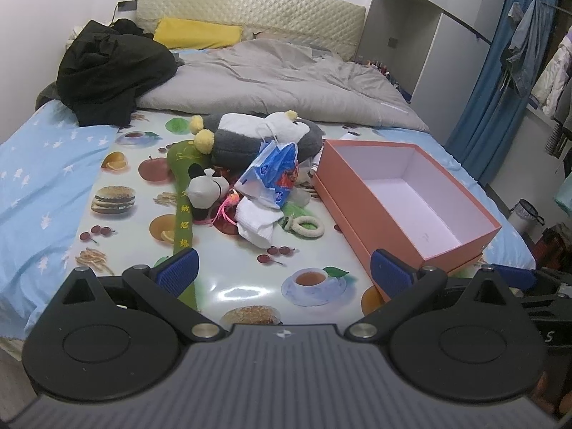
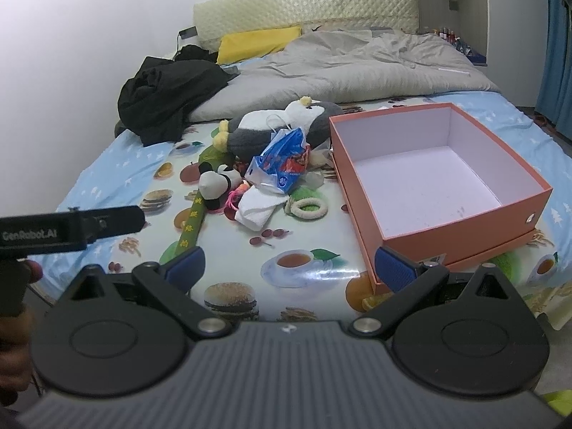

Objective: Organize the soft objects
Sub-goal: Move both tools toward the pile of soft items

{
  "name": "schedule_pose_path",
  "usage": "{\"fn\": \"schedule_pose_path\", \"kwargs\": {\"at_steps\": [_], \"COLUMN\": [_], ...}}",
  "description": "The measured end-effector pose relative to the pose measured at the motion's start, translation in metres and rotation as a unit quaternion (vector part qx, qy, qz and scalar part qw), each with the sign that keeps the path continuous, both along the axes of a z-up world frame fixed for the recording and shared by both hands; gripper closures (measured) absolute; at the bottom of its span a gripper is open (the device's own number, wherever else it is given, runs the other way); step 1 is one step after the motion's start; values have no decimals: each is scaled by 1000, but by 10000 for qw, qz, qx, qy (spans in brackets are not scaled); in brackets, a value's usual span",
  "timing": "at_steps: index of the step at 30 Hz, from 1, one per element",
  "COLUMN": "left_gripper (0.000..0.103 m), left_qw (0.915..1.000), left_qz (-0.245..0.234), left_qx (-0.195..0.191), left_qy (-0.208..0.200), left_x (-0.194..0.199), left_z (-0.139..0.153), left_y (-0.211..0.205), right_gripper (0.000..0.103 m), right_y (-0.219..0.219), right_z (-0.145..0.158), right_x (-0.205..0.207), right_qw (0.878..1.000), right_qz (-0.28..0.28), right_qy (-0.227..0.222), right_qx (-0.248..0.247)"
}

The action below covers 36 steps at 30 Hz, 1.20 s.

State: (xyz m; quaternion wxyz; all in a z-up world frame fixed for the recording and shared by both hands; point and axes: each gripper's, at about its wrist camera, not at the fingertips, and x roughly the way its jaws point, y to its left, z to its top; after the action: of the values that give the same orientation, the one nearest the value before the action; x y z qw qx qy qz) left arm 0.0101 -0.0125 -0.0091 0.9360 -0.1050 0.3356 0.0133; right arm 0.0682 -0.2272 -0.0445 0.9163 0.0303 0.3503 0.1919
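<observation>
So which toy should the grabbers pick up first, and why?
Probably the white cloth: it lies at the near edge of the pile, nothing on top, close to the empty orange box. Both grippers, left and right, are open and holding nothing.

Each gripper, left [image 1: 284, 270] and right [image 2: 289, 266], has a ribbed dark-grey body, two round black discs and black linkage arms joined by silver pins. The fingers [image 1: 178, 268] carry blue textured pads. In the right view, the left tool's black bar reads "GenRobot.AI" in white.
</observation>
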Motion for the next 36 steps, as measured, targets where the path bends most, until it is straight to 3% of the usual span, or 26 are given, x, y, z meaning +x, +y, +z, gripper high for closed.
{"fn": "schedule_pose_path", "kwargs": {"at_steps": [29, 36], "left_gripper": [0, 0], "left_qw": [9999, 9992], "left_qz": [75, 105], "left_qx": [99, 195], "left_qy": [116, 344], "left_x": [0, 14], "left_z": [-18, -32], "left_y": [-1, 2], "right_gripper": [0, 0], "right_y": [7, 8], "right_z": [-14, -26], "right_x": [3, 9], "right_qw": [9998, 9995], "right_qz": [-10, -50], "right_qy": [141, 306], "right_qx": [-163, -110]}}
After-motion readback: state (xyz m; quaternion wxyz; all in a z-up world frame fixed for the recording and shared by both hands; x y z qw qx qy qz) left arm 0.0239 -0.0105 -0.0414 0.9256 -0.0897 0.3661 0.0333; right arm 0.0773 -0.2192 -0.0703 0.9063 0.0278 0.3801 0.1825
